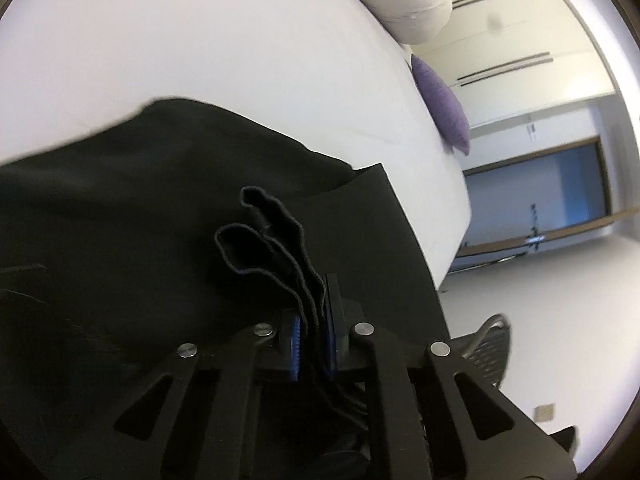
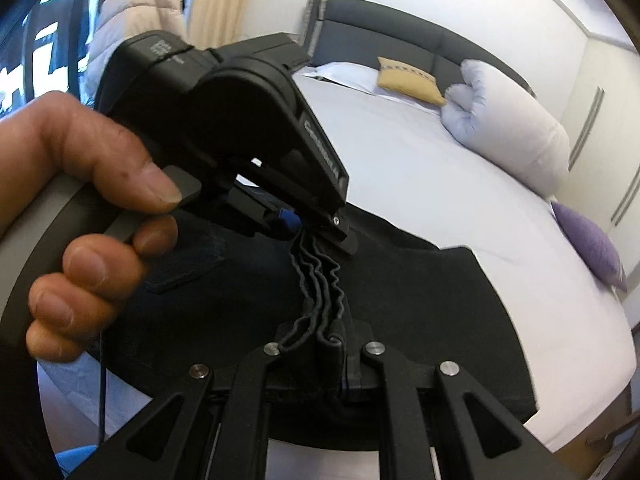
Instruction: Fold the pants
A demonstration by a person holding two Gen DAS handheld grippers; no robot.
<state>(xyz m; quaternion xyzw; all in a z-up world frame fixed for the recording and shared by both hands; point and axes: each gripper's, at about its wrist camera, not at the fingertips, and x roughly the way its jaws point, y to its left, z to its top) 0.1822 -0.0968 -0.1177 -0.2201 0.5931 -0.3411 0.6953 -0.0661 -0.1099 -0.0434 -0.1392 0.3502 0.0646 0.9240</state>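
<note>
Black pants (image 1: 168, 184), bunched edge lifted, on bed

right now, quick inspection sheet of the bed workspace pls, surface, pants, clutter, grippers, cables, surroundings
surface: white bed sheet, smooth, bare beyond the pants
job's things: black pants spread on the bed, one bunched edge lifted between both grippers
clutter: purple cushion, rolled white duvet, tan pillow along the far side of the bed
grippers: left gripper shut on the bunched pants edge, held by a hand; right gripper shut on the same edge
cables: thin dark cord hanging below the hand
surroundings: grey headboard, wardrobe doors, mesh chair
</note>
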